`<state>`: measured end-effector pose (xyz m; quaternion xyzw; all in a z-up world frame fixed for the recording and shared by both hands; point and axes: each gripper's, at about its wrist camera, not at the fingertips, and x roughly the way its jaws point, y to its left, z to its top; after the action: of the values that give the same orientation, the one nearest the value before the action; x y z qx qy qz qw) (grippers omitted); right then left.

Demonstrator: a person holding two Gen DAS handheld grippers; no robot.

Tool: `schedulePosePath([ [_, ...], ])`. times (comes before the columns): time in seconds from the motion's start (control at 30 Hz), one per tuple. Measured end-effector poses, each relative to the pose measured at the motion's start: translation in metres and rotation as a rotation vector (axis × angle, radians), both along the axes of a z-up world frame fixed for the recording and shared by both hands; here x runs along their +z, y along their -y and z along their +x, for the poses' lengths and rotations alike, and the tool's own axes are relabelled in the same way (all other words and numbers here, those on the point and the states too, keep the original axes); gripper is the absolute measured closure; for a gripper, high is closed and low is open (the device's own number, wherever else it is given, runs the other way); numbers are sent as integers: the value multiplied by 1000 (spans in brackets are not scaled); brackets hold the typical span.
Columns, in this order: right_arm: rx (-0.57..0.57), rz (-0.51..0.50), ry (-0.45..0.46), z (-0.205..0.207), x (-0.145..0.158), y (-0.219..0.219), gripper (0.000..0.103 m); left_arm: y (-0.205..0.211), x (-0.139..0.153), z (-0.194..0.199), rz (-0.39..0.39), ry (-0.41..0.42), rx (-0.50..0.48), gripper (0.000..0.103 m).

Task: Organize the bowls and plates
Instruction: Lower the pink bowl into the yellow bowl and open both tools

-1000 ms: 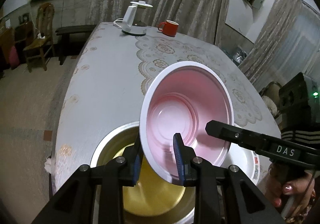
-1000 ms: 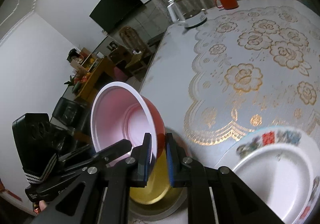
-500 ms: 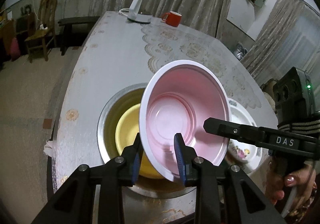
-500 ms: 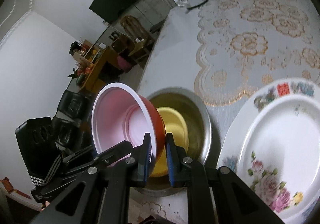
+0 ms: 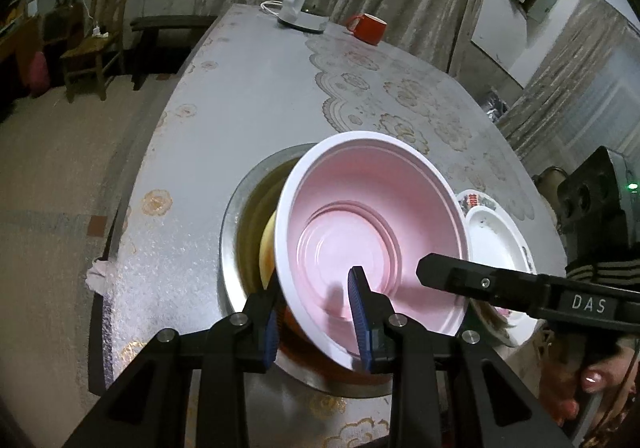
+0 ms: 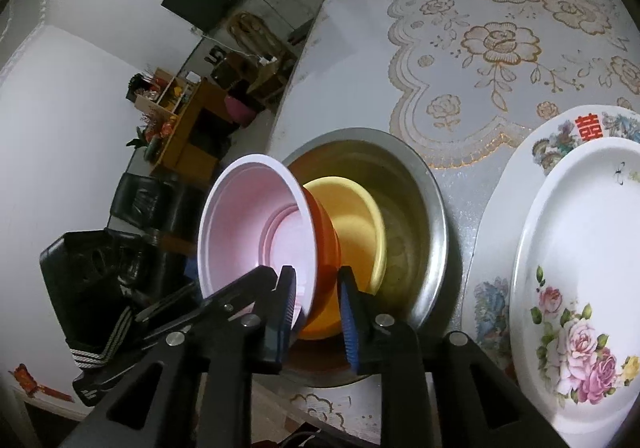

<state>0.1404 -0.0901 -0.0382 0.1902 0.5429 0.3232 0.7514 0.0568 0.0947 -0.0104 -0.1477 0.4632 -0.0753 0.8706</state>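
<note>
Left wrist view: left gripper (image 5: 316, 314) at bottom centre, jaws clamped on the near rim of the red bowl (image 5: 372, 232), one blue pad outside the wall, the other inside on the pink interior. Bowl tilted, mouth toward the camera, its base down inside the metal basin (image 5: 232, 248). Yellow bowl (image 5: 267, 244) shows as a sliver at the red bowl's left, inside the basin. Right gripper enters from the lower right, a black finger reaching to the bowl's right rim. Plates (image 5: 498, 236) lie just right of the basin on the table (image 5: 248, 96). Red mug (image 5: 366, 28) and white kettle base (image 5: 302, 12) at the far end, top centre.

Right wrist view: right gripper (image 6: 316, 316) at bottom centre, jaws opening, the red bowl's rim between the pads; the right pad stands clear of the orange-red wall. The bowl leans on the yellow bowl in the basin. Stacked floral plates fill the right edge.
</note>
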Motion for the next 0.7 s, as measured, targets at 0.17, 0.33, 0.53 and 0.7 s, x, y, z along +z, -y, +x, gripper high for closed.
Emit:
schedulePosePath([
  [0.17,-6,-27,-15,3,0,-2,72,7,-2,4,43,-8,-25,73],
  [0.33,-24,-45,-10,1,4,-1,71,11,-8,10,63,-17,-34,73],
  [0.53,-47,-41,11,0,10,8,71,10,-10,15,61,-22,-21,73],
  [0.7,-48,-37,0,-1,11,9,69,4,2,9,48,-1,-8,69],
])
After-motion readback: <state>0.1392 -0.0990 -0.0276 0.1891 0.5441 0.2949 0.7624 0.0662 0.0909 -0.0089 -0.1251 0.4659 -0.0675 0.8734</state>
